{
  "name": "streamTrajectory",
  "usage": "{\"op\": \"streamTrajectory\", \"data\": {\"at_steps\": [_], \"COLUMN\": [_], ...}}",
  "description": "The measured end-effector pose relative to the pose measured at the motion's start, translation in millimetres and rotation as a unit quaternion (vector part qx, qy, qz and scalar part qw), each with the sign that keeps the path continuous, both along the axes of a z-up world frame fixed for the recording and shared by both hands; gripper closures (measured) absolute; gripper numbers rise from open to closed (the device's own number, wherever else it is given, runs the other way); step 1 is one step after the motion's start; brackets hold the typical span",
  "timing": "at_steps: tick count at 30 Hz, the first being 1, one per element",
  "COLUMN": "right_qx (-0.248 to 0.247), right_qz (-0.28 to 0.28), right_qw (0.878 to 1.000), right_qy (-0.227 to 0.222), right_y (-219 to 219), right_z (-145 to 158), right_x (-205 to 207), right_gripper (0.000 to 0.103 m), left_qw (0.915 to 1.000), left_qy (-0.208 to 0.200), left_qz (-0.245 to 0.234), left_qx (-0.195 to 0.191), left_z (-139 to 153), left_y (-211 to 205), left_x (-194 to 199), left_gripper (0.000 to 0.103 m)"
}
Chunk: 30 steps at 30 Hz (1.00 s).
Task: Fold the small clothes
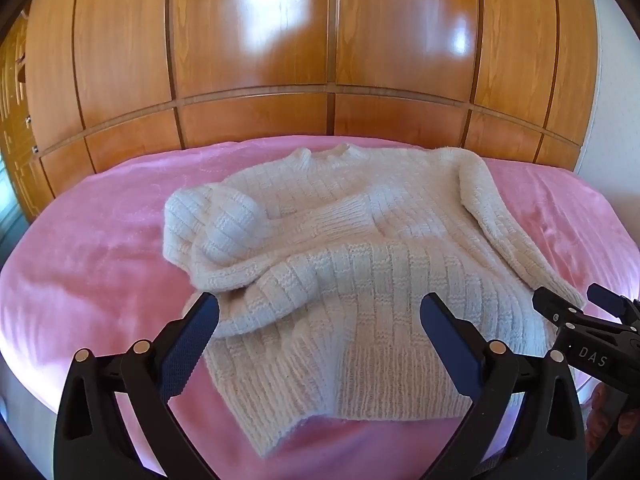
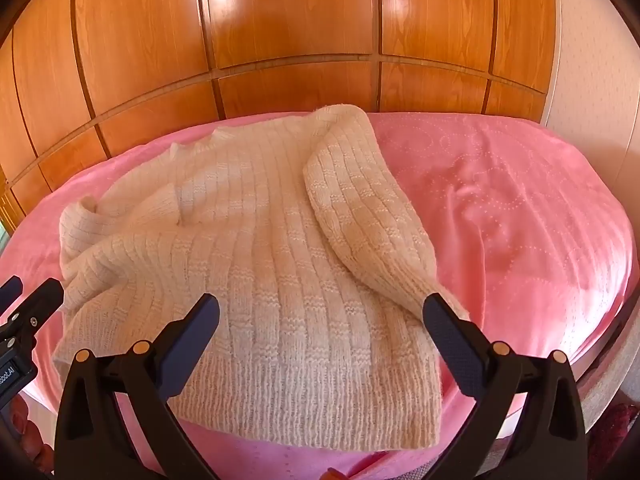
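A cream knitted sweater (image 1: pixel 360 264) lies front up on a pink blanket (image 1: pixel 88 264), its neck at the far side and its hem nearest me. Its left sleeve (image 1: pixel 224 228) is bunched up and folded across the chest. The right sleeve (image 2: pixel 368 216) runs straight down along the body. My left gripper (image 1: pixel 320 320) hovers open above the hem on the left half, nothing between its fingers. My right gripper (image 2: pixel 320 320) hovers open above the hem (image 2: pixel 320 400) on the right half, its right finger (image 2: pixel 444 320) near the right sleeve's cuff. The right gripper (image 1: pixel 576 304) also shows at the left wrist view's right edge.
The pink blanket (image 2: pixel 520 208) covers a bed, with bare stretches left and right of the sweater. A glossy wooden wardrobe (image 1: pixel 320 60) stands close behind the bed. A white wall (image 2: pixel 592 80) is at the far right. The bed's near edge lies just below the hem.
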State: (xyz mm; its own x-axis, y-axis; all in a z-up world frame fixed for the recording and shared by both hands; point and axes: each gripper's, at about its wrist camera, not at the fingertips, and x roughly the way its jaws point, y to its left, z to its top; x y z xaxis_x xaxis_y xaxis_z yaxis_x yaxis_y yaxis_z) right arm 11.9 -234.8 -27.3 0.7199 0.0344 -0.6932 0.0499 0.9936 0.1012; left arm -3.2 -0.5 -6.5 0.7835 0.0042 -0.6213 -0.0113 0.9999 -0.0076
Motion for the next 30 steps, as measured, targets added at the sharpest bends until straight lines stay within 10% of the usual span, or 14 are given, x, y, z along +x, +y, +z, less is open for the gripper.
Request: {"op": "streamTrajectory", "data": {"at_steps": [30], "right_qx": [0.002], "right_qz": [0.003], "right_qw": [1.0], "right_qy": [0.009], "right_y": [2], "right_z": [-2], "right_x": [2], "right_gripper": [0.002], "left_qw": [0.9996], "left_qy": [0.029], "left_qz": [0.003], "left_qx": [0.002], "left_z": [-11], "left_y": [1], "left_x": [1], "left_gripper": [0.003]}}
